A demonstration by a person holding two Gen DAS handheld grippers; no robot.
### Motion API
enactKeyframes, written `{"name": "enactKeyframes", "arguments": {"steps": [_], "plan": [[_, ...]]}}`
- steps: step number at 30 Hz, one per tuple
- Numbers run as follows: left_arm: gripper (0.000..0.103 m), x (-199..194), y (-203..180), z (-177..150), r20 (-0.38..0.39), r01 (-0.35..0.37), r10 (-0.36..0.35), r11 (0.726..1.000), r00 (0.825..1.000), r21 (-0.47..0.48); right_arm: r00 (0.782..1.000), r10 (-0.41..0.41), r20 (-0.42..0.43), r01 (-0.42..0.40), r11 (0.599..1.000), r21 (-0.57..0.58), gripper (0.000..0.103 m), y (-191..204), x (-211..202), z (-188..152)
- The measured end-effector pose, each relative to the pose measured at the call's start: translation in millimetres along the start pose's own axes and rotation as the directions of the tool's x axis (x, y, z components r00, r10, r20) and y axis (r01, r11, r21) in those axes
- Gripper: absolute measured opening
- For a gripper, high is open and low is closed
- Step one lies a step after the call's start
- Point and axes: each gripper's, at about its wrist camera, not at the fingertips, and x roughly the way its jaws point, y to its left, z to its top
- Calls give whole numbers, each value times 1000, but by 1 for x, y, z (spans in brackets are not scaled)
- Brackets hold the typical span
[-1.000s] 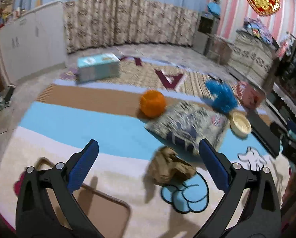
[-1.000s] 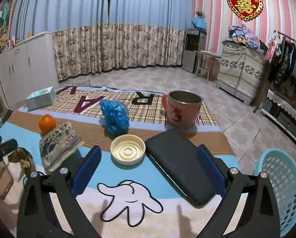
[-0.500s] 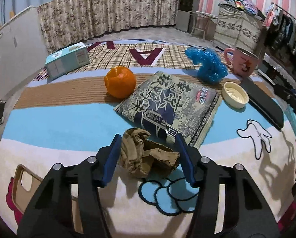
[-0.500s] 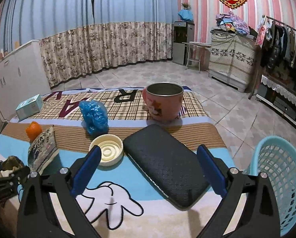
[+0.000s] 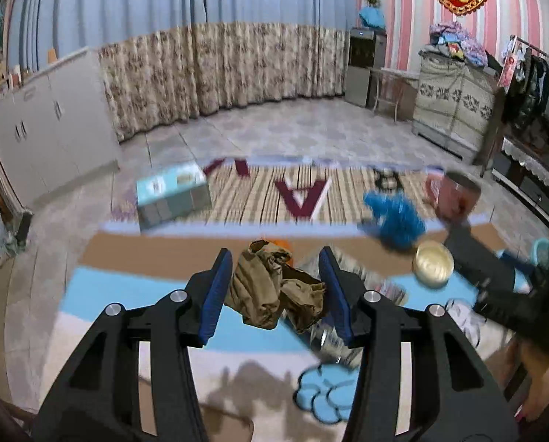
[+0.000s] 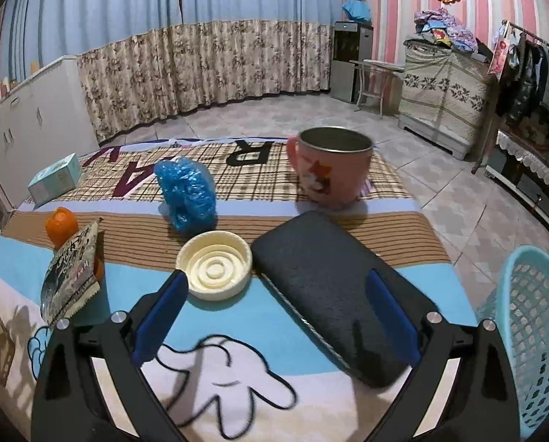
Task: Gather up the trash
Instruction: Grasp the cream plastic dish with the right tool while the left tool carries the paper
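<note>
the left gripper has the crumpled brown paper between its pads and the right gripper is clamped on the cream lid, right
Not quite. The left gripper is closing on the crumpled brown paper, but the right gripper holds nothing: the right wrist view shows it open, the cream lid lying loose on the cloth ahead.

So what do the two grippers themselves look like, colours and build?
Both match: the left gripper and right gripper have black angular plastic frames with open triangular cut-outs, silver round bolt heads at the joints, and two long flat blue pads as fingers. No cables or sleeves are visible.

Home bedroom: curtains [image 6: 208, 62], clothes rack [image 6: 528, 70], bed blanket [image 6: 311, 199].
</note>
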Motion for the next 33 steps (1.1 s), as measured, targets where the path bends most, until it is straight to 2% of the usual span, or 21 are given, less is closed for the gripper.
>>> {"name": "enactKeyframes", "arguments": {"steps": [1,2,4,7,10,13,15,20,23,27,28,33], "plan": [[48,-2,0,8,14,11,-11,1000,1000,-4,1000,7,-12,-7,1000,1,87,3,4,1],[48,-3,-2,15,23,14,-14,1000,1000,-8,999,14,-31,-14,1000,-3,75,7,9,1],[48,-2,-3,24,39,9,-8,1000,999,-16,998,28,-60,-29,1000,-4,62,12,16,1],[48,4,-3,20,49,33,-31,999,998,-36,994,51,-95,-50,999,10,49,16,25,-3],[48,20,-2,8,-10,39,-39,998,999,-42,991,67,-120,-64,997,34,37,14,33,-5],[48,27,-3,2,-32,8,-9,1000,999,-8,985,112,-135,-100,991,93,35,10,40,-5],[48,26,3,1,-32,5,-6,1000,999,-27,982,132,-135,-117,987,112,35,12,47,-3],[48,21,12,1,-21,7,-8,998,1000,-65,981,146,-127,-136,987,87,34,20,52,-1],[48,22,13,1,-19,2,-3,997,1000,-71,983,149,-109,-141,987,77,20,18,47,-2],[48,22,7,1,-14,6,-7,998,1000,-59,986,150,-74,-147,988,49,12,14,35,0],[48,21,3,1,-10,3,-3,999,1000,-47,988,142,-63,-139,989,42,7,11,32,0],[48,18,-10,2,6,5,-5,1000,1000,-10,991,136,-14,-135,990,45,7,0,14,3]]}}
